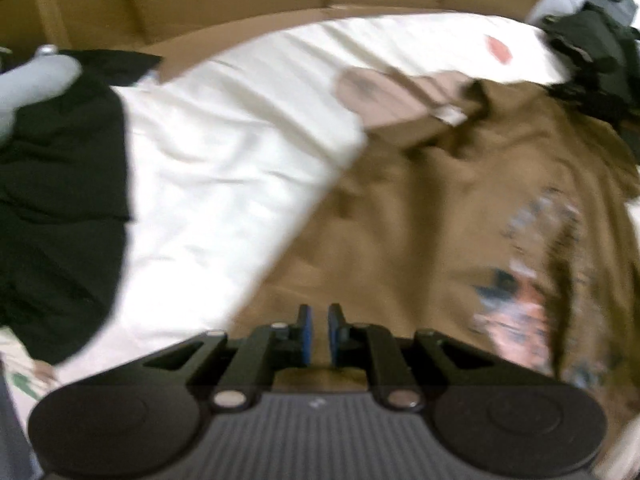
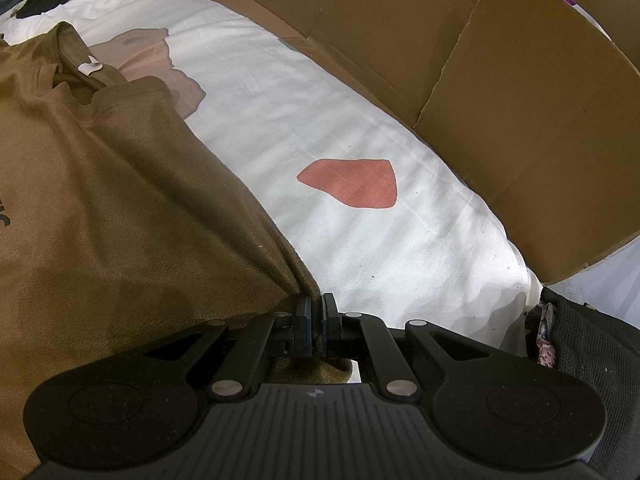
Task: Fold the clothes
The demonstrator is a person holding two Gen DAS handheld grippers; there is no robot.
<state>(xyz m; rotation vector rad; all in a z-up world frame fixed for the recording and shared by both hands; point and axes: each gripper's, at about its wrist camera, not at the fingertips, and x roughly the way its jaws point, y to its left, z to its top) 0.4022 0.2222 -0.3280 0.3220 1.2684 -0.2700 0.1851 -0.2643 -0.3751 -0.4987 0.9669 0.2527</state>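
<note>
A brown T-shirt [image 2: 100,200] with a printed front [image 1: 520,300] lies spread on a white sheet [image 2: 360,240], its collar and white neck label [image 2: 91,67] at the far end. My right gripper [image 2: 315,320] is shut on the shirt's right edge, and the cloth bunches into folds that run into the jaws. My left gripper [image 1: 319,332] sits low over the shirt's [image 1: 440,208] near edge. Its blue pads stand close together with brown cloth showing between and under them. The left wrist view is blurred by motion.
Cardboard walls [image 2: 500,80] rise along the far side of the sheet. A black garment [image 1: 60,168] lies to the left and dark clothes [image 1: 592,48] are piled at the far right. A dark knitted item [image 2: 592,352] sits by the right gripper. The sheet carries a red patch [image 2: 352,184].
</note>
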